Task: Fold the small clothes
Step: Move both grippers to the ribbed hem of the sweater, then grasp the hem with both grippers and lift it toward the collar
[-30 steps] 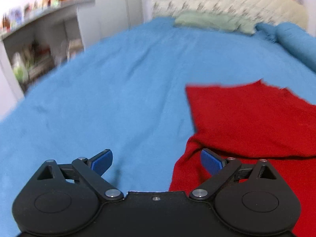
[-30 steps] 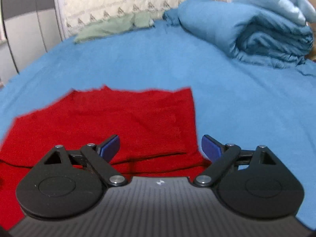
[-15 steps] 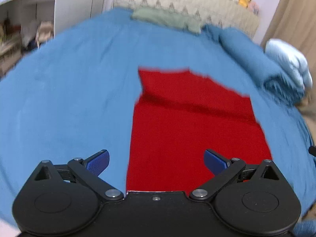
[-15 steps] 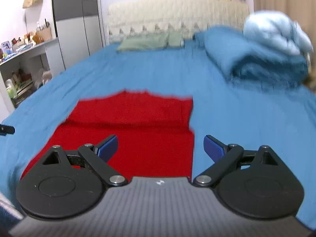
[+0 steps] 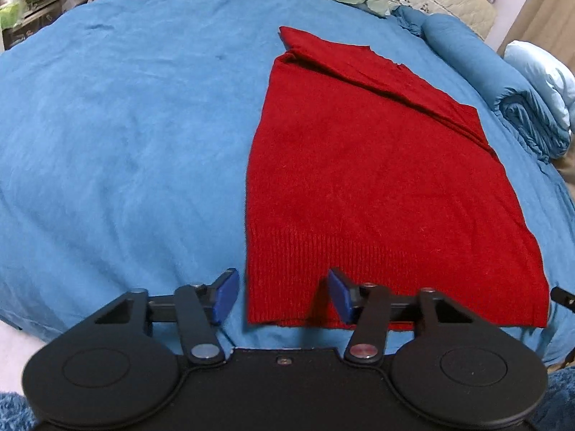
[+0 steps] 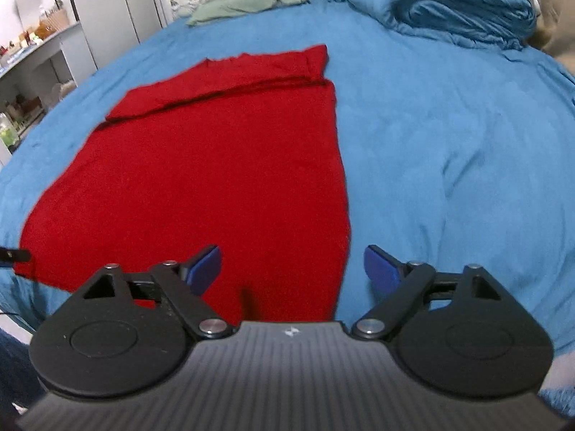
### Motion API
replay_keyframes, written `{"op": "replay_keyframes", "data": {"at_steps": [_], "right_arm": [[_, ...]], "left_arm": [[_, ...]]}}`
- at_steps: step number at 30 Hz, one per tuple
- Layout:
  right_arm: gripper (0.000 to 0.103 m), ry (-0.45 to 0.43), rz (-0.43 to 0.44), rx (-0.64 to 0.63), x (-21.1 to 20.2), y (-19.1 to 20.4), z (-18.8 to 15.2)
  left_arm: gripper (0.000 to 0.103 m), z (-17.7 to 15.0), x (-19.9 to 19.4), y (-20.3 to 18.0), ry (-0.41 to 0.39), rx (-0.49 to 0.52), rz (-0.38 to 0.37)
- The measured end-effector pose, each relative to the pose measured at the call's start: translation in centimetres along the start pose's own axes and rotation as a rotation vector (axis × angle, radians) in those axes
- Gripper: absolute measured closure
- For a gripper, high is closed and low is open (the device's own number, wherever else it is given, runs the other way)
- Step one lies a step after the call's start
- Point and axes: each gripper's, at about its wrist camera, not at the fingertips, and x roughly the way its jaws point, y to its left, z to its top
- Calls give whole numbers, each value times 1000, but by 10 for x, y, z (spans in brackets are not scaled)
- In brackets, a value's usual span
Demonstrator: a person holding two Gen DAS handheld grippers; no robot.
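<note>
A: Start with the big thing. Why is the sweater [image 5: 377,179] laid out like that on the bed [image 5: 125,125]?

B: It lies flat on the blue cover, near the near edge, with its far part already turned over on itself into a band. That gives a plain rectangle, which I judge is meant to be folded again from the ribbed hem.

A: And the quilt [image 6: 460,10] and the green cloth [image 6: 248,0]?

B: Rolled up and pushed toward the headboard, well apart from the sweater, so the middle of the bed is free for folding.

A: Where do the grippers stand?

B: Each at one near corner of the hem. The left gripper [image 5: 284,296] straddles the left corner: one pad is off the cloth, the other over the ribbing. Its jaws have just been closing, but the pads do not press yet, so nothing is gripped. The right gripper [image 6: 293,265] has the right edge between its fingers; its jaws have closed a little yet stand wide.

A: Any containers?

B: Only shelves [image 6: 21,82] beside the bed, with small items too blurred to name. No basket or box for the clothes shows.
</note>
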Motion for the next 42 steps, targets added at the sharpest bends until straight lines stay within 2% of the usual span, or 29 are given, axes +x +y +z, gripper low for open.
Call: {"op": "replay_keyframes", "data": {"at_steps": [2,4,11,14,15,16,19,20,22,29,32,35,38,42], "right_arm": [[15,18,-2,7,4,-2,-4],[21,35,1,17,9,-5,-6],[28,76,5,51,16,-14,-16],[37,80,13,44,18,-14,-19],[46,81,18,39,18,-13,-19],[55,81,21,35,19,-13,-19],[66,71,23,23,17,-12,-18],[68,71,26,22,16,-11,-18],[75,74,35,23,16,-11,-18],[81,66,75,62,8,-16,-11],[82,25,116,81,-5,-20,2],[82,-32,169,102,-23,-23,28],[82,-95,209,97,-33,-23,65],[82,-167,226,78,-27,-20,132]], "left_arm": [[55,-5,-1,3,-1,11,4],[55,-5,1,1,-2,21,12],[56,-9,3,-1,3,51,32],[57,-9,7,-4,11,55,46],[59,-8,8,-6,13,59,51],[68,-8,8,-7,17,63,57],[92,-5,9,-8,42,78,68],[95,-4,8,-9,48,82,66],[97,-4,8,-10,52,93,75],[99,-2,-5,-13,39,117,87],[99,7,-24,-15,2,109,55],[99,23,-46,-16,-44,78,-10],[99,55,-65,-20,-113,67,-61],[99,121,-69,-29,-201,51,-98]]}}
